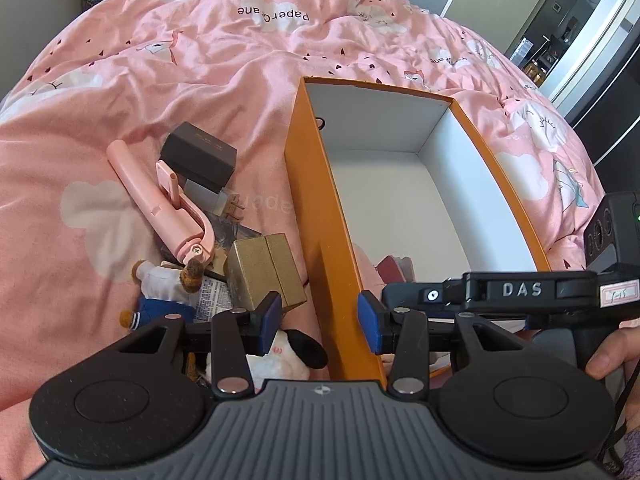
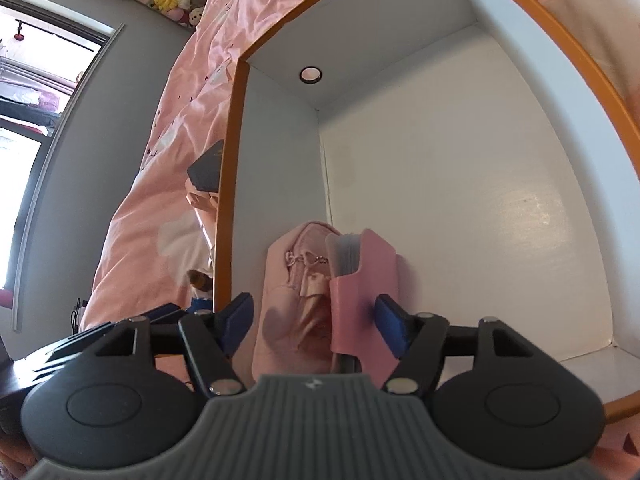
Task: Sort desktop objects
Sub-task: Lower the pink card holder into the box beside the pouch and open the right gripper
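An orange box [image 1: 320, 216] with a white inside lies open on the pink bed. My left gripper [image 1: 319, 327] is open, its jaws either side of the box's left wall near the front corner. Left of the box lie a pink selfie stick [image 1: 160, 196], a dark brown box [image 1: 198, 156], a gold box [image 1: 266, 270], a bear doll [image 1: 164, 284] and a white plush [image 1: 280, 354]. My right gripper [image 2: 316, 324] is inside the box [image 2: 230, 208], open, around a pink pouch [image 2: 292, 320] and a pink card holder [image 2: 360, 292] standing against the box's left wall.
The right gripper's body [image 1: 520, 292] shows across the box's front in the left wrist view. A pink quilt [image 1: 240, 40] covers the bed. A charger plug [image 1: 224, 202] and a booklet lie in the pile. A window [image 2: 28, 120] is at left.
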`<state>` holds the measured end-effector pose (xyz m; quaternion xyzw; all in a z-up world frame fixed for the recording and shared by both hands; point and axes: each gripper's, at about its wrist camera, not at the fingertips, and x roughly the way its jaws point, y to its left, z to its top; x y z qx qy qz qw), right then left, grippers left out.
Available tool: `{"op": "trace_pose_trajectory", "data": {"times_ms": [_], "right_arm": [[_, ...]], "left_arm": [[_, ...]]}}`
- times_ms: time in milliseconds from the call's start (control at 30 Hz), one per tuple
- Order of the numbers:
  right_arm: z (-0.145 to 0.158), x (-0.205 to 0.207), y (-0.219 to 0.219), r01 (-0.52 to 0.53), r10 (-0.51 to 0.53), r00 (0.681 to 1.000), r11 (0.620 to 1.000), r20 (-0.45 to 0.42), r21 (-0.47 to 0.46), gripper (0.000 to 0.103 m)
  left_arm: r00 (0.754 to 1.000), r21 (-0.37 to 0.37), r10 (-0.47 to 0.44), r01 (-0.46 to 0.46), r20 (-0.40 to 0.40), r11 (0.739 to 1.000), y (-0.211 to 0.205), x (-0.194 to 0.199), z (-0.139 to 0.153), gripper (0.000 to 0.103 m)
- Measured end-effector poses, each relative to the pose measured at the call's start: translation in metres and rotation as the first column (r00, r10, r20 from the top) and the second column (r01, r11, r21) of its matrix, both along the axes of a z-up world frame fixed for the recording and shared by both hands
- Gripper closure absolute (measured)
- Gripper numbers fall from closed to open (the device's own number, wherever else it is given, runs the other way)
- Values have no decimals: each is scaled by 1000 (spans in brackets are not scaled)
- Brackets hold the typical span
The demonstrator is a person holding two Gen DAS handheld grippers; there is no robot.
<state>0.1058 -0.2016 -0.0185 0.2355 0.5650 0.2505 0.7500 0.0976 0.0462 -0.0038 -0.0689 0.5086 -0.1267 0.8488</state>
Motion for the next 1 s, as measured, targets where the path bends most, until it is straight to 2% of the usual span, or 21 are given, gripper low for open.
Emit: {"op": "trace_pose_trajectory", "data": {"times_ms": [67, 167, 400, 500, 600, 867, 1000], "right_arm": [[-3, 1, 8, -21, 21, 1000, 1000, -7, -16, 23], [-11, 4, 18, -50, 49, 999, 997, -21, -54, 21], [-19, 3, 22, -73, 72, 997, 995, -13, -65, 32], [-19, 2, 24, -87, 87, 996, 994, -13, -60, 33], [-23, 2, 26, -100, 99, 995, 993, -15, -61, 33], [-16, -3, 22, -79, 81, 996, 994, 23, -69, 29], [-6, -10, 22, -83, 94, 991, 990, 93, -117, 29]], "left_arm": [[1000, 1, 0, 0, -2, 1000, -2, 0, -1, 54], [1000, -3, 4, -4, -14, 1000, -3, 0, -5, 54], [999, -17, 3, -4, -50, 1000, -6, 2, -15, 54], [998, -19, -2, 1, -64, 1000, -10, 3, -18, 60], [998, 4, 9, -9, -59, 1000, -11, 3, -17, 60], [999, 15, 50, -50, -21, 999, -5, -2, -9, 57], [997, 25, 74, -74, -3, 997, -2, -7, -6, 57]]}}
